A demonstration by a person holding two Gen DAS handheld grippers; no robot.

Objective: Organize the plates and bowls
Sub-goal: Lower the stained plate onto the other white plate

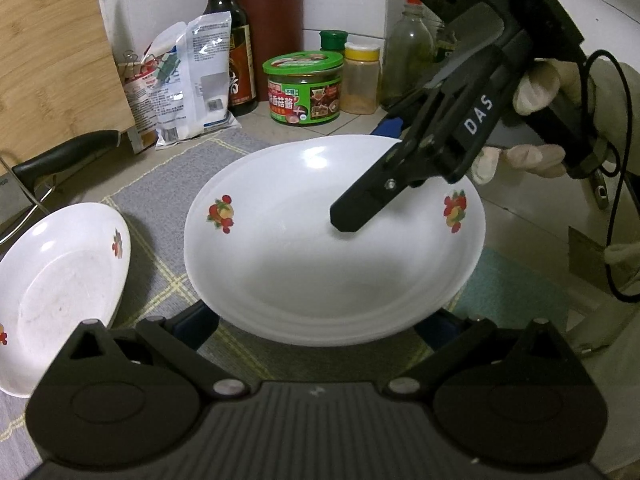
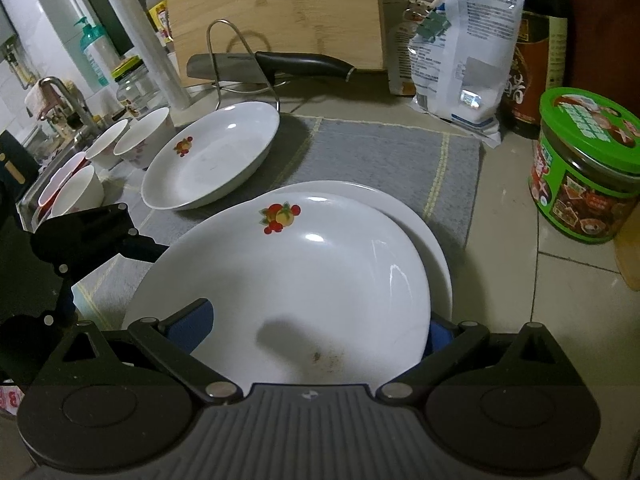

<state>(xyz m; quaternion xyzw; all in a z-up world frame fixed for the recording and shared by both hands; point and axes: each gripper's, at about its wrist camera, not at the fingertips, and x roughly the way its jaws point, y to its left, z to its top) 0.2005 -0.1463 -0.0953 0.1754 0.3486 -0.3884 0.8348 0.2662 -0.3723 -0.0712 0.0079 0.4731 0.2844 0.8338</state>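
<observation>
Plate (image 2: pixel 288 280) pinched by my right fingers (image 1: pixel 352 216), stacking it; left fingers (image 1: pixel 316 328) wide, straddling its rim.

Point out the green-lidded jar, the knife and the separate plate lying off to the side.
Green-lidded jar (image 2: pixel 588 172): right wrist view, label front.
Knife (image 2: pixel 304 62): right wrist view, black handle.
Separate plate (image 2: pixel 212 160): right wrist view, inner bottom.
</observation>
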